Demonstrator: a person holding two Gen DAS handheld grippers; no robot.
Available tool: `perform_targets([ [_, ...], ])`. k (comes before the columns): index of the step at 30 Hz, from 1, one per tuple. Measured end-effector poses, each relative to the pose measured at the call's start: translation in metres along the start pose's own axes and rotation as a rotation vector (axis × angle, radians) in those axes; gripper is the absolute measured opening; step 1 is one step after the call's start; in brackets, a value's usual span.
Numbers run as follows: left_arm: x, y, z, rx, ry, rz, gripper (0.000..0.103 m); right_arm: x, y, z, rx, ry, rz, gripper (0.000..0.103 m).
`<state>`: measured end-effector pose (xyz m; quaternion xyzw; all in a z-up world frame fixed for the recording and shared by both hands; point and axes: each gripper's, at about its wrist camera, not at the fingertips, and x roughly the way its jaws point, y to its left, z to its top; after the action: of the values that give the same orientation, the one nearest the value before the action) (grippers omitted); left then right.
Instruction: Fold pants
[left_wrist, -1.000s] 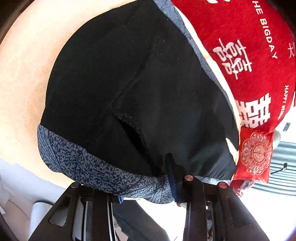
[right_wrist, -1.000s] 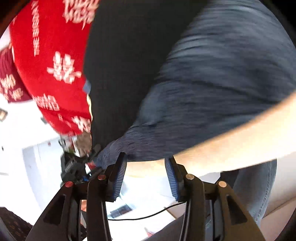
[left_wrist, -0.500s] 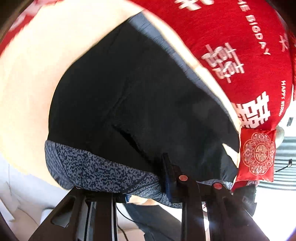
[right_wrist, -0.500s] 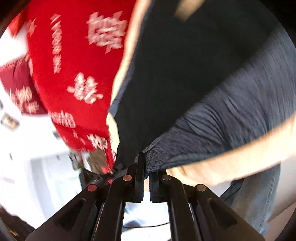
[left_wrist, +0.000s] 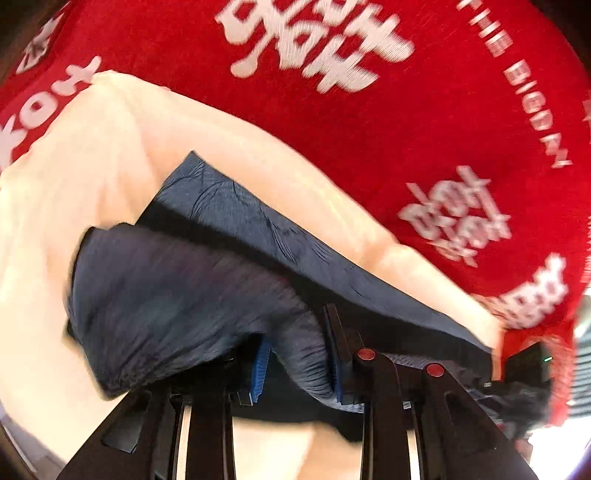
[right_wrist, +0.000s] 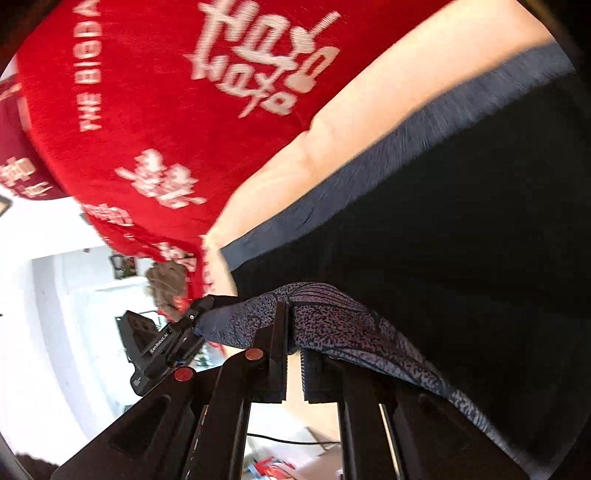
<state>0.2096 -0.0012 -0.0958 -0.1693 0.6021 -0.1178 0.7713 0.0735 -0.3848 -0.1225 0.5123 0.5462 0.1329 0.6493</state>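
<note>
Dark pants (left_wrist: 177, 295) with a blue-grey speckled waistband lie on a cream surface (left_wrist: 66, 177). In the left wrist view my left gripper (left_wrist: 299, 354) has its fingers close around a bunched fold of the waistband. In the right wrist view the pants (right_wrist: 461, 240) fill the right side, and my right gripper (right_wrist: 293, 339) is shut on the speckled waistband (right_wrist: 332, 317). The other gripper (right_wrist: 166, 350) shows at the left of that view, at the same band.
A red blanket with white lettering (left_wrist: 369, 92) lies just beyond the pants, also seen in the right wrist view (right_wrist: 166, 110). The cream surface's edge (right_wrist: 218, 258) drops off to a white room with a cable on the floor (right_wrist: 288, 439).
The right gripper closed on the waistband. Both grippers have carried the waistband forward toward the red blanket, doubling the pants over; the left view now looks low across the folded cloth.
</note>
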Motion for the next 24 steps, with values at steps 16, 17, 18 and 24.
perform_targets([
  [16,-0.022,-0.014,0.004,0.036,-0.149,0.184,0.078,0.012,0.029,0.021,-0.170,0.010,-0.071,0.083],
  [17,-0.027,-0.017,0.003,0.055,-0.144,0.188,0.078,0.012,0.039,0.015,-0.206,0.019,-0.086,0.080],
  [18,-0.025,-0.020,0.003,0.074,-0.130,0.199,0.078,0.016,0.047,0.010,-0.245,0.034,-0.100,0.077],
  [24,0.037,-0.034,0.005,0.170,-0.036,0.279,0.078,0.088,0.064,0.011,-0.444,0.160,-0.285,0.044],
])
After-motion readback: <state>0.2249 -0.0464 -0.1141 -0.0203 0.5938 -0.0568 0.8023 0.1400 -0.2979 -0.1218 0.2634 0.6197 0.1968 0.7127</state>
